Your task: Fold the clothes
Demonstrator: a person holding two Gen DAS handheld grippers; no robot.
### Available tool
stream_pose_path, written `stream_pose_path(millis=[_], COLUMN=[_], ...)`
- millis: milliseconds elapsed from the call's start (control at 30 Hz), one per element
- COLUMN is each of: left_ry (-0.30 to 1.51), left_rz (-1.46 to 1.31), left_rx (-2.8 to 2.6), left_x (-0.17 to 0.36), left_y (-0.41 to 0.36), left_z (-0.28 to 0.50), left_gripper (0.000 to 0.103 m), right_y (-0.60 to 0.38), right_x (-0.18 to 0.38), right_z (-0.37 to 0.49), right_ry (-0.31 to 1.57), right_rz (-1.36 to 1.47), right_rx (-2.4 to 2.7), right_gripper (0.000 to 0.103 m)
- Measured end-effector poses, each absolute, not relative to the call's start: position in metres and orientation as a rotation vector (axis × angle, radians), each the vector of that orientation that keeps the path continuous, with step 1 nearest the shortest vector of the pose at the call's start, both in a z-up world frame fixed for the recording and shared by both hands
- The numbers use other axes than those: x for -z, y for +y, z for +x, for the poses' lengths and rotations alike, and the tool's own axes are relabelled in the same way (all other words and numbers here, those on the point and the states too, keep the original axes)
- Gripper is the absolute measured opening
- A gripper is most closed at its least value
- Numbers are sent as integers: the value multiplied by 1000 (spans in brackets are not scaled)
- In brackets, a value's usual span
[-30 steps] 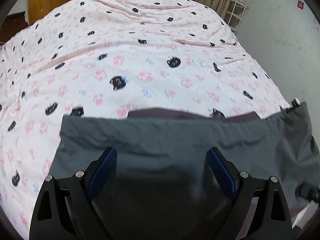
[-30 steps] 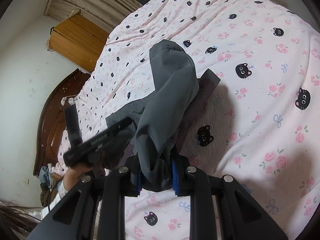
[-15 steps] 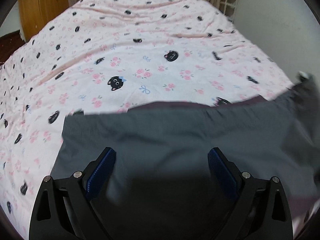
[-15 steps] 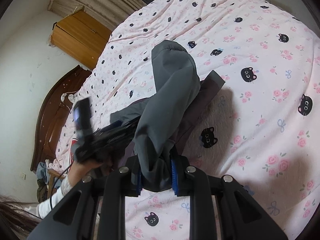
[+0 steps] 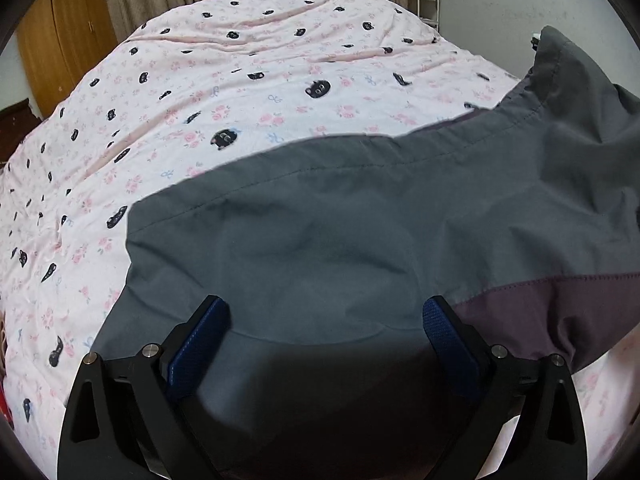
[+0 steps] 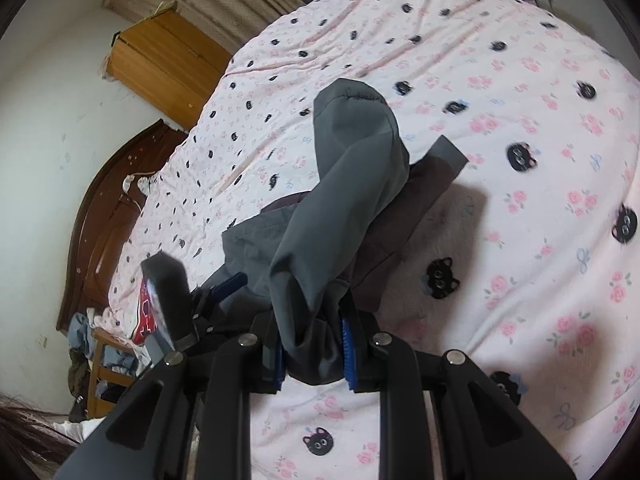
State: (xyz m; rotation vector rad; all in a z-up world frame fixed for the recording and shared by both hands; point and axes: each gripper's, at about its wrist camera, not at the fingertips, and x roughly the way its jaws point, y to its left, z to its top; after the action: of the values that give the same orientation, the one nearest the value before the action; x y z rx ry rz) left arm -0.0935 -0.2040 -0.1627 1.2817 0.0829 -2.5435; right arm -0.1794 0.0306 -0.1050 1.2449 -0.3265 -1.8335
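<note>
From the left wrist view we note the wardrobe point(image 5: 60, 52) at far left, then the bed point(image 5: 240, 92) with its pink cat-print cover. The grey garment point(image 5: 340, 232) lies spread on the bed's near part, a purple panel point(image 5: 560, 304) at its right. Our left gripper point(image 5: 326, 320) hovers above the grey cloth, jaws wide apart and just been opening further; cloth lies below them, but the blue pads point(image 5: 200, 340) press on nothing. Farther right the garment's edge rises off the bed.

From the right wrist view, the wooden headboard point(image 6: 104, 216) stands left, and the left gripper's body point(image 6: 172, 300) shows blurred beside it. Our right gripper point(image 6: 314, 352) is clamped on a bunched fold of the grey garment point(image 6: 344, 184), which rises up from the jaws above the bed.
</note>
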Motion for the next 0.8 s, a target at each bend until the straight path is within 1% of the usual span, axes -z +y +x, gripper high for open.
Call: stream_pose_path(millis=[133, 200, 367, 400, 533, 633, 700, 800], left_ry=[163, 209, 283, 273, 102, 57, 94, 177], left_rz=[1208, 1172, 1241, 1254, 1285, 1298, 1277, 1213], left_rx=[2532, 2525, 2581, 2587, 2541, 2551, 2558, 2553], left_x=[146, 140, 144, 145, 163, 170, 163, 147], left_y=[-218, -227, -224, -220, -201, -200, -207, -226], left_z=[-79, -72, -75, -75, -79, -80, -75, -65], left_gripper=[96, 96, 96, 96, 97, 98, 96, 96], right_y=[21, 10, -7, -9, -18, -29, -41, -52], right_x=[87, 78, 69, 69, 69, 70, 71, 67], right_z=[-177, -174, -168, -167, -165, -159, -153, -145], right_ry=[-306, -249, -192, -192, -173, -118, -61, -44], right_rz=[1202, 1186, 1167, 1167, 1174, 1180, 1178, 1162], right_rx=[1829, 1838, 1834, 1832, 1819, 1813, 1805, 1774], right_gripper=[22, 22, 22, 22, 22, 22, 22, 22])
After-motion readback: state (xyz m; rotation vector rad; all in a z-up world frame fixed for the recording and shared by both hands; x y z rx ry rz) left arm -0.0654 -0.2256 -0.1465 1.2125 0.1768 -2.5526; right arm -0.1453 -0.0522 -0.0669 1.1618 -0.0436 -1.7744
